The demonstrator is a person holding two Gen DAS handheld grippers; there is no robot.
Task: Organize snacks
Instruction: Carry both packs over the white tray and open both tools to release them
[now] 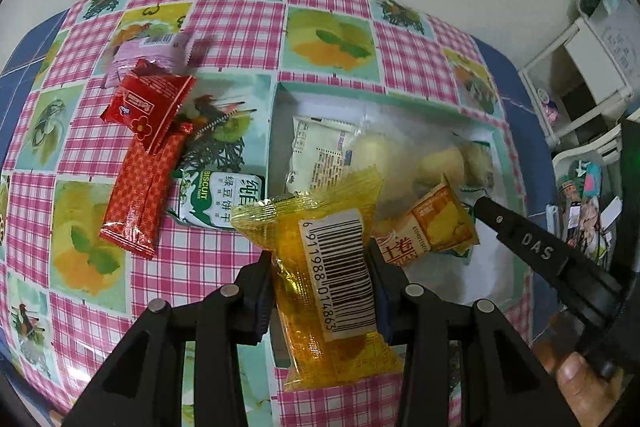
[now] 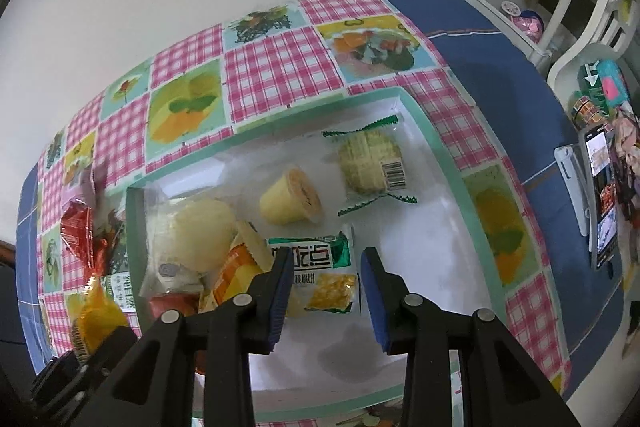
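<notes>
The left gripper [image 1: 320, 291] is clamped on a yellow snack packet [image 1: 328, 275] above the near left edge of the white tray [image 2: 436, 131], while the right gripper [image 2: 326, 291] hangs over the tray with fingers apart, holding nothing.

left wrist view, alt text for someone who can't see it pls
The left gripper jaws are shut on a yellow snack packet with a barcode, held above a checked tablecloth. Behind it a shallow box holds several snacks; red packets and a green biscuit pack lie to its left.
</notes>
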